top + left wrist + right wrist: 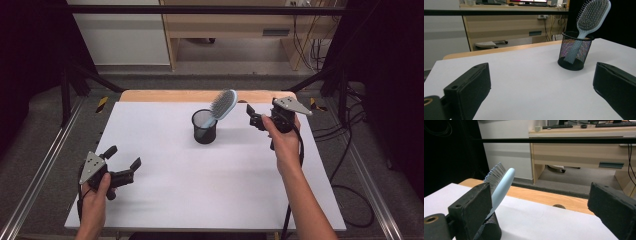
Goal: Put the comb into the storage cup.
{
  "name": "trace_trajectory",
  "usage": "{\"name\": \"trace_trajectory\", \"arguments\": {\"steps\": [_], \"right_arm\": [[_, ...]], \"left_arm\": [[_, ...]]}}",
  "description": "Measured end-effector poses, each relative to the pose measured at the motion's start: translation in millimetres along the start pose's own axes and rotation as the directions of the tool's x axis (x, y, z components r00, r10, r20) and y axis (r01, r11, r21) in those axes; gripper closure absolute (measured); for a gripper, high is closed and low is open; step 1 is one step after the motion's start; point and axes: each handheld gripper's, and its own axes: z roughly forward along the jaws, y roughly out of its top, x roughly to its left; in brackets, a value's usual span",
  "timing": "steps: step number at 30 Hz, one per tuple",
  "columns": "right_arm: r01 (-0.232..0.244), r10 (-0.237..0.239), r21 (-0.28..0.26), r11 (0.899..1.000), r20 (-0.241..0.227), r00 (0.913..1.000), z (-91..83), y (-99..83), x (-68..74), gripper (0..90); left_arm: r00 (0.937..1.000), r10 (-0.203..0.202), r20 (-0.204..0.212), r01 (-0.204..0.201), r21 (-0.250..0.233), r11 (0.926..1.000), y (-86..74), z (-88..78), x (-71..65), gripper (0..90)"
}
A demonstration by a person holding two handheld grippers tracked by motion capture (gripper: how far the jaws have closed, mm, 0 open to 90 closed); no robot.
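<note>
A black mesh cup [204, 128] stands at the back middle of the white table top [200, 190]. A light blue hairbrush [223, 104] stands in it handle down, its bristled head leaning up and to the right. My right gripper [253, 116] hovers open just right of the brush, jaws pointing left, apart from it. In the right gripper view the brush [502, 185] and cup [488, 229] sit partly behind the left jaw. My left gripper [123, 157] rests open near the front left. It faces the cup [573, 53] and brush [594, 15], with nothing between its jaws.
A wooden table edge [200, 95] shows beyond the white top. Black frame bars [200, 9] cross overhead and a wooden desk [235, 25] stands behind. Cables [350, 165] trail on the floor at the right.
</note>
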Motion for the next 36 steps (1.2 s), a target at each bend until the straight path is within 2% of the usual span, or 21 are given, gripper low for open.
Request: {"name": "trace_trajectory", "arguments": {"steps": [9, 29, 36], "right_arm": [[0.004, -0.004, -0.016, 1.000, 0.008, 1.0000, -9.4, -0.1, -7.5, 4.5], [-0.002, 0.002, -0.045, 0.999, -0.011, 0.9999, -32.1, 3.8, -22.5, 2.4], [-0.015, 0.014, -0.051, 0.999, -0.004, 0.9999, -42.0, 2.3, -35.0, 2.3]], "left_arm": [[0.9999, -0.009, -0.009, 0.009, 0.000, 1.0000, 0.3, -1.4, 1.8, 1.5], [0.9997, -0.018, -0.018, 0.017, -0.015, 0.9997, 3.0, -9.7, 6.2, 1.2], [0.9998, -0.012, -0.017, 0.011, -0.017, 0.9998, 4.3, -13.2, 10.0, 1.2]]}}
